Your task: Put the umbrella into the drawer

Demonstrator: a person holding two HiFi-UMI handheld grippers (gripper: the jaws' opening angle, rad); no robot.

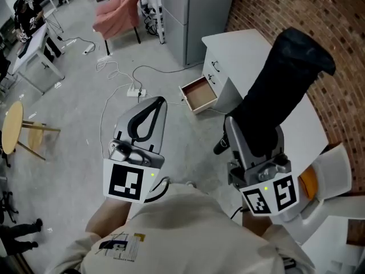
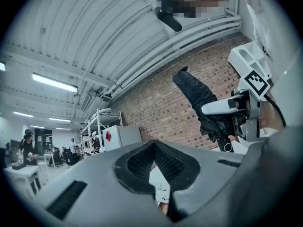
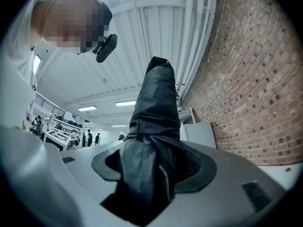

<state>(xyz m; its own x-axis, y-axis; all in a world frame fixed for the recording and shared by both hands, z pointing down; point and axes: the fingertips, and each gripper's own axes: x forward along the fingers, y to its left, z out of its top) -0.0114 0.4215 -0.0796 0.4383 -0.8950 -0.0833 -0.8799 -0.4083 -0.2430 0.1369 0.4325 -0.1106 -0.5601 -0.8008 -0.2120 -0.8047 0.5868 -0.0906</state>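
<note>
My right gripper (image 1: 252, 135) is shut on a folded black umbrella (image 1: 283, 84), which sticks out past the jaws toward the brick wall. In the right gripper view the umbrella (image 3: 154, 122) fills the gap between the pads and rises up the middle of the frame. Its short handle end (image 1: 220, 146) pokes out to the left below the jaws. A white cabinet (image 1: 236, 53) stands ahead with its low drawer (image 1: 199, 94) pulled open and showing a bare brown bottom. My left gripper (image 1: 158, 103) hovers over the floor, shut and empty, left of the drawer. The left gripper view shows the umbrella (image 2: 195, 94) off to the right.
A tall grey locker (image 1: 194, 13) stands behind the cabinet, and a pink chair (image 1: 118, 10) further left. Cables and a power strip (image 1: 136, 92) lie on the concrete floor. A round wooden stool (image 1: 14, 127) and white tables (image 1: 34, 50) are at the left. A white chair (image 1: 333, 176) is at my right.
</note>
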